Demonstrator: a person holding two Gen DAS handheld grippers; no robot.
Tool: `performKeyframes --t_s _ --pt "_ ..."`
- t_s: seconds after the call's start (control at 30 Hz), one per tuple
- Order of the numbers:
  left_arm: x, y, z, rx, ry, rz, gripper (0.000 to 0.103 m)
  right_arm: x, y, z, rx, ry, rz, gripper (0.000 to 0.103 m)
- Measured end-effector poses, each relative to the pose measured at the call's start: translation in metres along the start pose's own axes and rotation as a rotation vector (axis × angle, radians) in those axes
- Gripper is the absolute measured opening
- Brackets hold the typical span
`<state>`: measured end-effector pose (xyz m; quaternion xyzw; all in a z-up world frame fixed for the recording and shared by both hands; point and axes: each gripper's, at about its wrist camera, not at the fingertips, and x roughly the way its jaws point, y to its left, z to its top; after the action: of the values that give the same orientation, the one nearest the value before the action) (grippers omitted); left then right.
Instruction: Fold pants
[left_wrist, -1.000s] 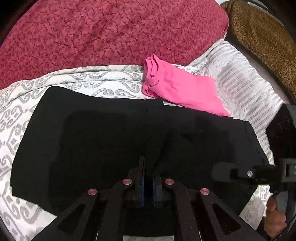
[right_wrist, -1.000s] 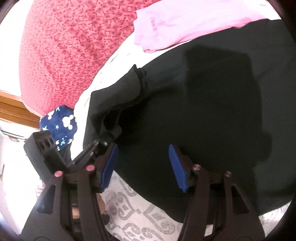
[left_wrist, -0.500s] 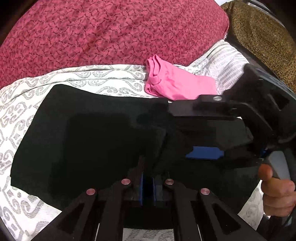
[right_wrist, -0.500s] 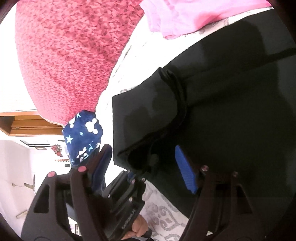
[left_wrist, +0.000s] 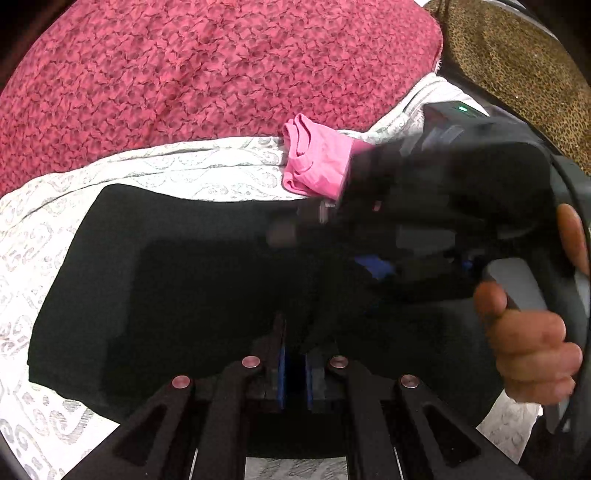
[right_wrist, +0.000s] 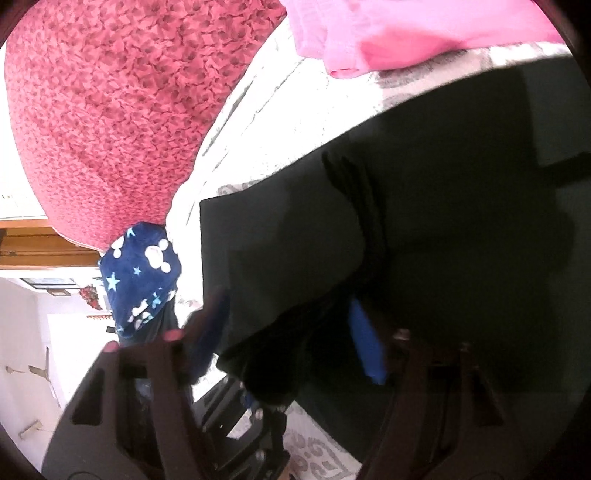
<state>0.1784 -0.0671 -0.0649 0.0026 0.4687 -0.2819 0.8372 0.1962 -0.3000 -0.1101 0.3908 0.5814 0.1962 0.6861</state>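
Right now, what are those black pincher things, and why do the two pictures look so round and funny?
No robot here: a person holds a pair of tongs in each hand. Each has a wide-angle camera looking along its fingers, which bends the picture round.

The left-wrist view shows the left tongs, pinched shut on the edge of the black pants. The right tongs cross in front, with the person's hand on the handle.

The right-wrist view shows the right tongs open, blue pads either side of a bunched bit of pants.

The pants lie on a white patterned sheet. Nearby are a pink garment, a red bedspread and a blue star-print cloth.
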Motion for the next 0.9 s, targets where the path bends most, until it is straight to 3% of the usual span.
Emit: performKeyframes --t_s 0.03,0.17,0.3,0.43,0.5,0.57,0.7,0.83,0.9 --pt "0.0 0.0 0.0 -0.001 0.004 -0.003 0.007 0.002 0.002 0.001 -0.017 0.004 -0.021 0.013" --pt "-0.004 0.003 -0.001 0.005 0.002 0.005 0.013 0.002 0.017 -0.002 -0.112 0.004 -0.098 0.01" --pt "-0.03 0.017 -0.009 -0.011 -0.037 0.056 0.037 -0.017 0.041 -0.01 -0.228 -0.065 -0.123 0.009" --pt "-0.073 0.055 -0.028 -0.103 -0.153 0.149 0.053 -0.033 0.061 -0.013 -0.302 -0.106 -0.122 0.009" --pt "-0.084 0.082 -0.04 -0.155 -0.162 0.2 0.055 -0.038 0.068 -0.013 -0.317 -0.115 -0.124 0.009" --pt "-0.082 0.104 -0.047 -0.188 -0.105 0.231 0.055 -0.04 0.072 -0.013 -0.324 -0.118 -0.125 0.009" --pt "-0.073 0.126 -0.051 -0.228 -0.067 0.221 0.055 -0.041 0.081 -0.016 -0.337 -0.118 -0.126 0.009" --pt "-0.06 0.124 -0.045 -0.189 -0.06 0.22 0.055 -0.042 0.088 -0.018 -0.342 -0.118 -0.121 0.009" --pt "-0.049 0.123 -0.037 -0.159 -0.051 0.258 0.055 -0.045 0.091 -0.018 -0.346 -0.121 -0.115 0.009"
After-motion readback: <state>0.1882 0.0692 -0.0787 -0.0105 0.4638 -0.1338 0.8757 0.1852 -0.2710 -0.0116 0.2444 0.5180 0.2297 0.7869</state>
